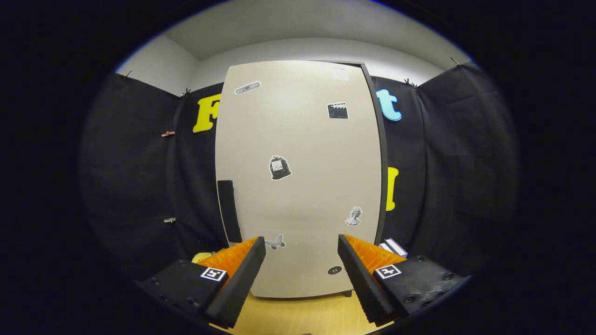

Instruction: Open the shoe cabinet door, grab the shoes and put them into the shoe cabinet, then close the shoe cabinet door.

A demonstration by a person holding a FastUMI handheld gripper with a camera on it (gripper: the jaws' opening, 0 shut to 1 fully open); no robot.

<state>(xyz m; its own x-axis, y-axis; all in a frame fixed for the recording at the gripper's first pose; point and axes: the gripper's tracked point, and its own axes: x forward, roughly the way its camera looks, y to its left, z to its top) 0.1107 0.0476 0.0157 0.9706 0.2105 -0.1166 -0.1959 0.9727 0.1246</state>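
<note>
The gripper [301,260] has its two fingers spread wide with nothing between them but open air; it holds nothing and points straight at the shoe cabinet door [298,186], which stands shut just ahead on the wooden floor [298,316]. The door is a tall, pale, flat panel dotted with small stickers [280,168] — a rigid board that should swing as one stiff piece on its hinges, not heavy by the look of it, but smooth-faced and too slippery and broad to pinch anywhere on its front. The sensible hold is the dark upright handle [229,209] at the door's left edge, beyond and a little above the left finger: narrow enough for the jaws to close across it, and, judging by the dark cabinet side [379,153] showing along the right edge, likely on the side away from the hinges, so a pull there would have good leverage. At the foot of the cabinet, something yellow [201,256] peeps out past the left finger, and white-edged items [393,246] lie by the right finger — these may be the shoes, though too little of them shows to tell. If they are, they would be light and somewhat soft, best taken at the heel or the collar.
</note>
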